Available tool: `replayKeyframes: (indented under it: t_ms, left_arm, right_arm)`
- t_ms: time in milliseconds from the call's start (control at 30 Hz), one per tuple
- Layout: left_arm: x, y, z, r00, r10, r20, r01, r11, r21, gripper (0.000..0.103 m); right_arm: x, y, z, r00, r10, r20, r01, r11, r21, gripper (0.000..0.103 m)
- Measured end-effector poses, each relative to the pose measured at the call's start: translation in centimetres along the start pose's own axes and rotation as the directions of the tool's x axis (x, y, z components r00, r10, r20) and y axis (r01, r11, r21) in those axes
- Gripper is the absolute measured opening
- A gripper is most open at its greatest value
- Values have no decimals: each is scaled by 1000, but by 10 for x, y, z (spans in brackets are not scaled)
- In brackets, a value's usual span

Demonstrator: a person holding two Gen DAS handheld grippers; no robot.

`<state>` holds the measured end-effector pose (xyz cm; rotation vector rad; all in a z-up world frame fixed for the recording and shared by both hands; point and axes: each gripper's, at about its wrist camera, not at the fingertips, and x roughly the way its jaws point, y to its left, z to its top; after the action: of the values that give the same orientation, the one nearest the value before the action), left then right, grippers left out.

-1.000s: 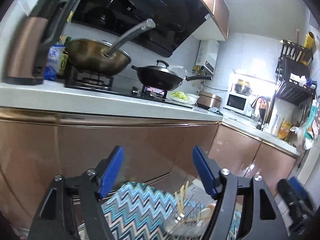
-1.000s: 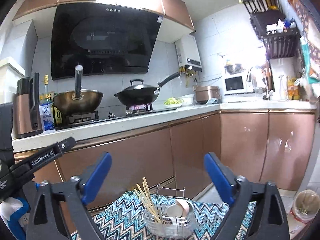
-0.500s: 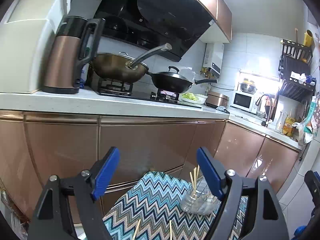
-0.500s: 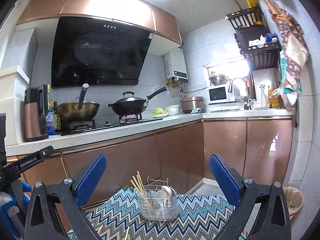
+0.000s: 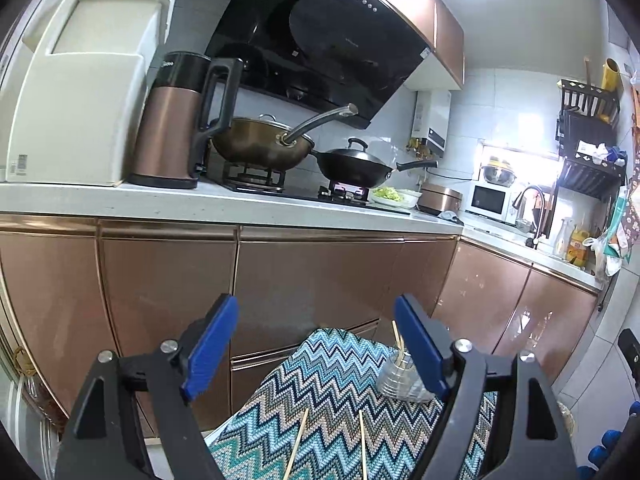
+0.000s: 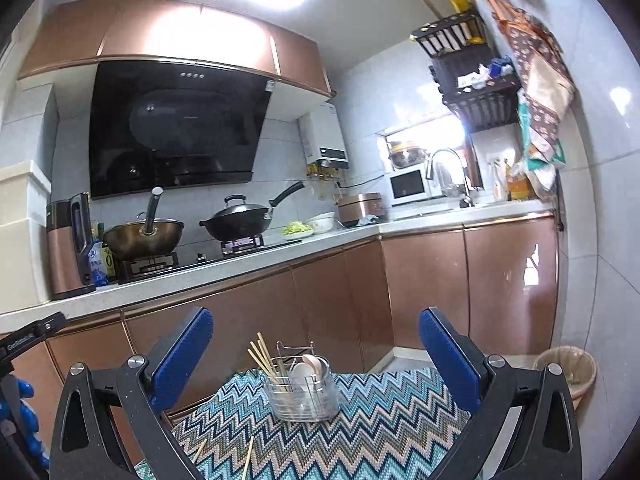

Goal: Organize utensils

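left gripper [image 5: 316,344] and right gripper [image 6: 316,354] both gape wide, empty. utensil holder [image 6: 303,390] stands lower centre on the zigzag cloth [image 6: 360,432], two chopsticks [image 5: 362,446] loose nearby. lower left reads "genrobot".

Two loose chopsticks [image 5: 297,442], one utensil holder [image 6: 303,390], two woks [image 6: 142,237].

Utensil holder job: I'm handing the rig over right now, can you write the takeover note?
Left gripper: open, empty; its jaws have just been opening.
Right gripper: open, empty.
Holder: upright on the zigzag cloth, already holding several chopsticks and a spoon.
Left to do: two loose chopsticks lie on the cloth near the grippers; put them in the holder.
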<state>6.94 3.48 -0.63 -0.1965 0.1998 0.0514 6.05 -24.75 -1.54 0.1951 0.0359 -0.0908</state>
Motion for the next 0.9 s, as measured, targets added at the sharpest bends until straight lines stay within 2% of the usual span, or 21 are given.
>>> replayKeyframes:
  t_ms: [233,333,633,900]
  left_arm:
    - [-15,6,-4,999,-21,31,21,1000,4,80]
    - [-20,5,-7,998,-6,55,5,1000,20,80]
    - [-15,12,-12,1000,-7,0,7,1000,26,80]
    - [-12,18,-16,999,-41,4,41,999,-18,81]
  right_arm:
    - [-17,-10,-6,1000,-10,14,10,1000,18,103]
    - [-17,-10,-10,1000,-17,-1,17,1000,9,103]
    - [-11,-8,-20,999,-9,-51,10,1000,7,103]
    - [-15,-10,-21,1000,-13,4,13,1000,13,103]
